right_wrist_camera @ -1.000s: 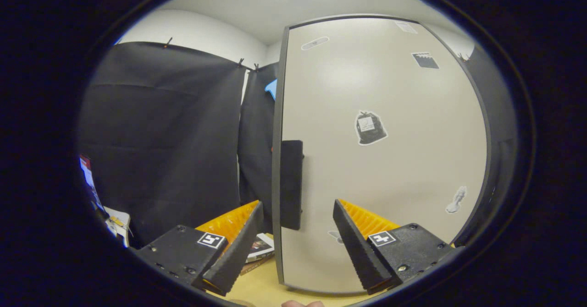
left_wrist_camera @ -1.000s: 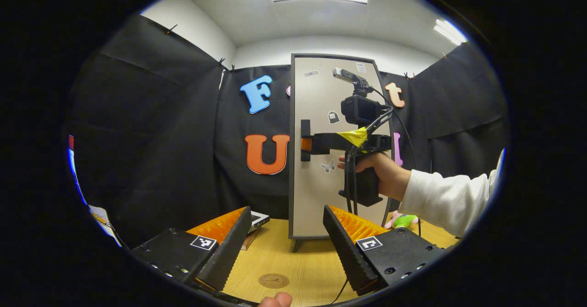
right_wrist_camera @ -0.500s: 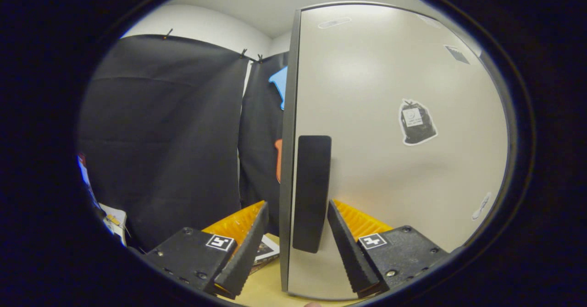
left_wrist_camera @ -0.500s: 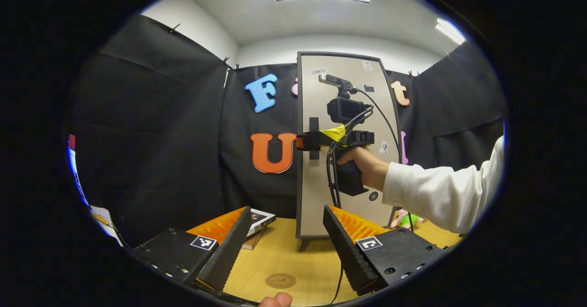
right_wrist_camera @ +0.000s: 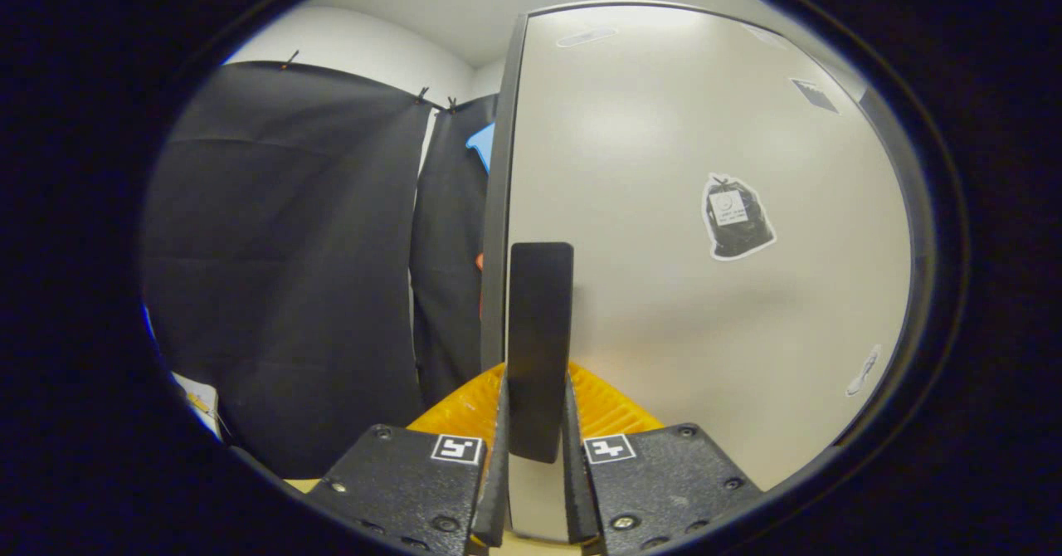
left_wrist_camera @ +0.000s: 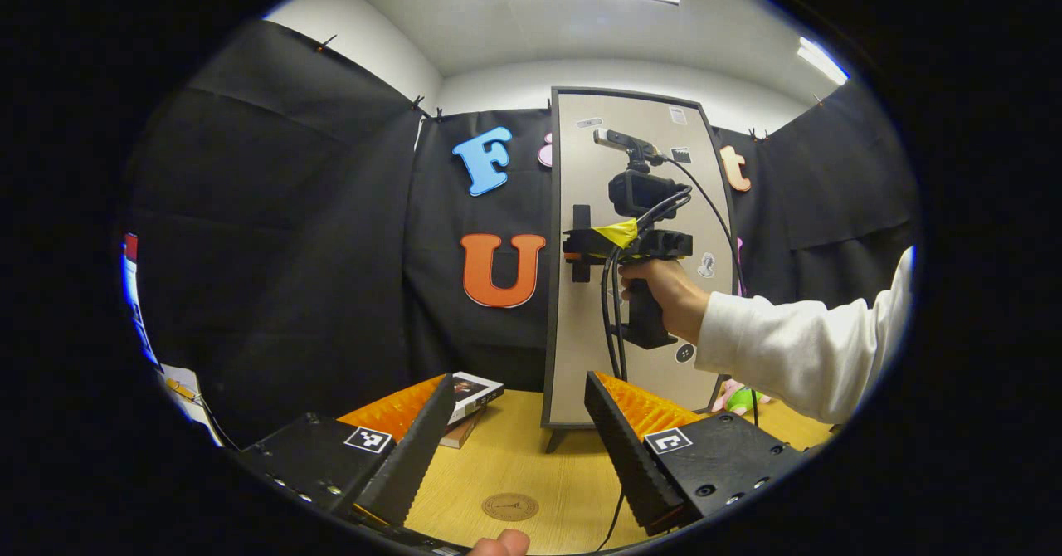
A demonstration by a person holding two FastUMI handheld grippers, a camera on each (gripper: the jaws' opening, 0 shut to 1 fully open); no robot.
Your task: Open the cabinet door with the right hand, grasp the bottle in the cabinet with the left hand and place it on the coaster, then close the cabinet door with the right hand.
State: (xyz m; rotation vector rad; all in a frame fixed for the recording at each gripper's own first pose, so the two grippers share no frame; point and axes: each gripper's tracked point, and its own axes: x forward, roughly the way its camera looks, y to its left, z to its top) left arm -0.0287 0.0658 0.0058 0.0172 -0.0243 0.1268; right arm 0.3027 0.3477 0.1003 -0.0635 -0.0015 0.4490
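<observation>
A tall beige cabinet with a dark frame stands at the back of the wooden table, its door (left_wrist_camera: 639,207) (right_wrist_camera: 689,290) shut. A black vertical handle (right_wrist_camera: 539,348) (left_wrist_camera: 581,242) sits near the door's left edge. My right gripper (right_wrist_camera: 535,465) is shut on that handle, one finger on each side; in the left gripper view it (left_wrist_camera: 581,245) is held at the handle by a hand with a white sleeve. My left gripper (left_wrist_camera: 510,440) hangs open low over the table, nothing between its fingers. A round brown coaster (left_wrist_camera: 510,506) lies on the table just in front of it. The bottle is hidden.
Books (left_wrist_camera: 469,398) are stacked on the table (left_wrist_camera: 506,465) left of the cabinet. A green and pink toy (left_wrist_camera: 734,397) lies to the cabinet's right. A cable (left_wrist_camera: 614,523) trails down from the right gripper across the table.
My right gripper has gone from open around the handle to shut on it. The left gripper has barely moved and stays open.
</observation>
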